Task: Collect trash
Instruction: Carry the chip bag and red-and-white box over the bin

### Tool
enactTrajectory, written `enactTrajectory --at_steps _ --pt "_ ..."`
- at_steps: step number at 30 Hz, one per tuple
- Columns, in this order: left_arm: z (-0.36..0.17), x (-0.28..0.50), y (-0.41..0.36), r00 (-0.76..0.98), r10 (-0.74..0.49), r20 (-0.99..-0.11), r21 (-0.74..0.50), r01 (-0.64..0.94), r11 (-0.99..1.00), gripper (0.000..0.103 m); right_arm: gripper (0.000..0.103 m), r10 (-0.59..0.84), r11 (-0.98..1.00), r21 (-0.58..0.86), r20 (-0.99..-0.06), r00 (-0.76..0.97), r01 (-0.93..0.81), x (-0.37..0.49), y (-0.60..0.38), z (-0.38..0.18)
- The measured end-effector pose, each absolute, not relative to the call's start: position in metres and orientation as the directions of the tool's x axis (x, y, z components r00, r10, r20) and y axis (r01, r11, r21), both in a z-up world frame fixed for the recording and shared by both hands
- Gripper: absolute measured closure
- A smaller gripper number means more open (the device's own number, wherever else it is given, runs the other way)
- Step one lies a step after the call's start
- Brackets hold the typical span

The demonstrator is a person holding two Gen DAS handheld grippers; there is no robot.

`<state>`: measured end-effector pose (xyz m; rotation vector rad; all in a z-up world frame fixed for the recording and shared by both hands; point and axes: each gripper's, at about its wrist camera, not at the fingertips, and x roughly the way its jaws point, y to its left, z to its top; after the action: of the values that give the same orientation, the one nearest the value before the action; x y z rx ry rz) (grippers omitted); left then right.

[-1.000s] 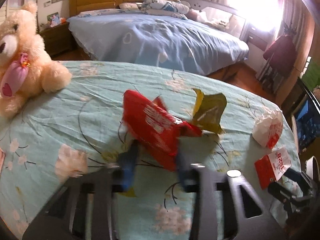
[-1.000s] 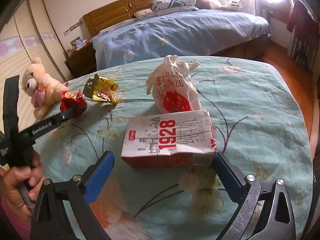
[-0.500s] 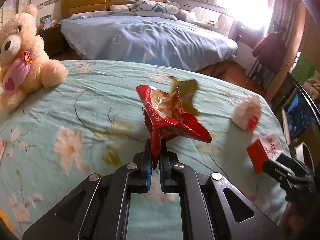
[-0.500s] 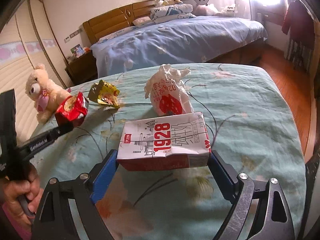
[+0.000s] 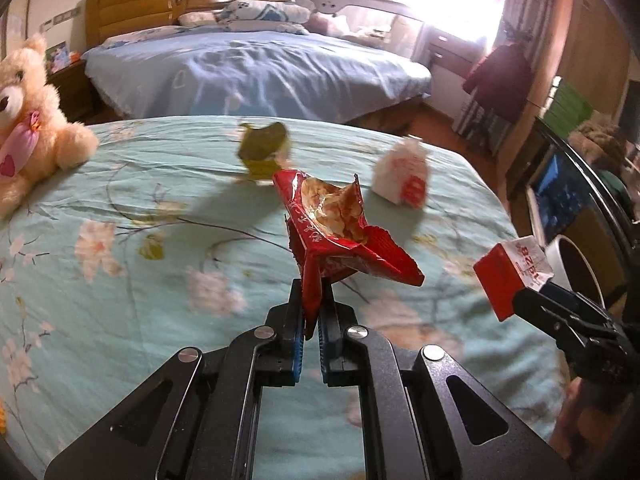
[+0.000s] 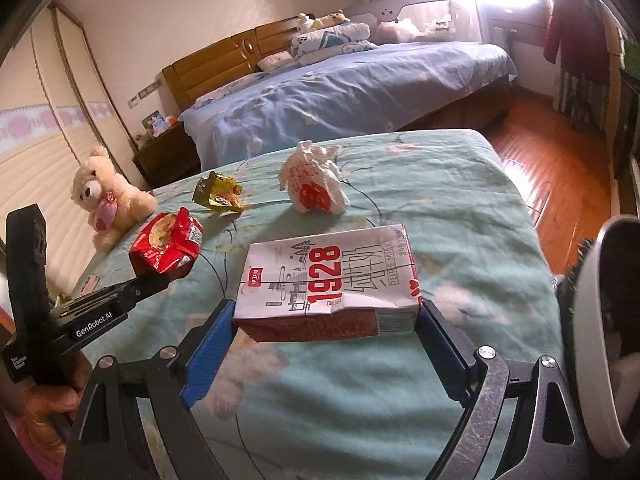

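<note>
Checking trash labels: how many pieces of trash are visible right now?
4. Red snack wrapper in the left gripper; milk carton in the right gripper; yellow-green wrapper and white crumpled bag on the bed. Others may be out of view.

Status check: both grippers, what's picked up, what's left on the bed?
Left gripper shut on red snack wrapper. Right gripper clamping milk carton. Yellow wrapper and crumpled white bag remain on bedspread. Path clear.

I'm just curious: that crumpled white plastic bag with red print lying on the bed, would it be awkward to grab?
The crumpled white plastic bag with red print probably weighs little and flops: it looks thin and wrinkled. Likely it squashes when pinched, so gripping its bunched top seems easiest. It shouldn't roll.
</note>
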<state>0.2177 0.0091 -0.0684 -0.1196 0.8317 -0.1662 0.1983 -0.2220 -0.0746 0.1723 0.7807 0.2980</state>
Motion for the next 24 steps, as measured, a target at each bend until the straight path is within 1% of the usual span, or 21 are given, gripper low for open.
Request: enactTrajectory --at_steps 10,24 --pt "-0.061 0.196 -0.034 0.651 -0.239 -0.721 -0.145 0.196 0.970 0.098 0.013 0.298 0.951 0.262 -0.643 0.705 -0.163 0.166 -0.248 -0.066" --pt "-0.051 0.185 -0.076 0.646 -0.286 -0.708 -0.120 0.289 0.950 0.098 0.013 0.258 0.957 0.270 -0.606 0.752 -0.110 0.130 -0.284 -0.053"
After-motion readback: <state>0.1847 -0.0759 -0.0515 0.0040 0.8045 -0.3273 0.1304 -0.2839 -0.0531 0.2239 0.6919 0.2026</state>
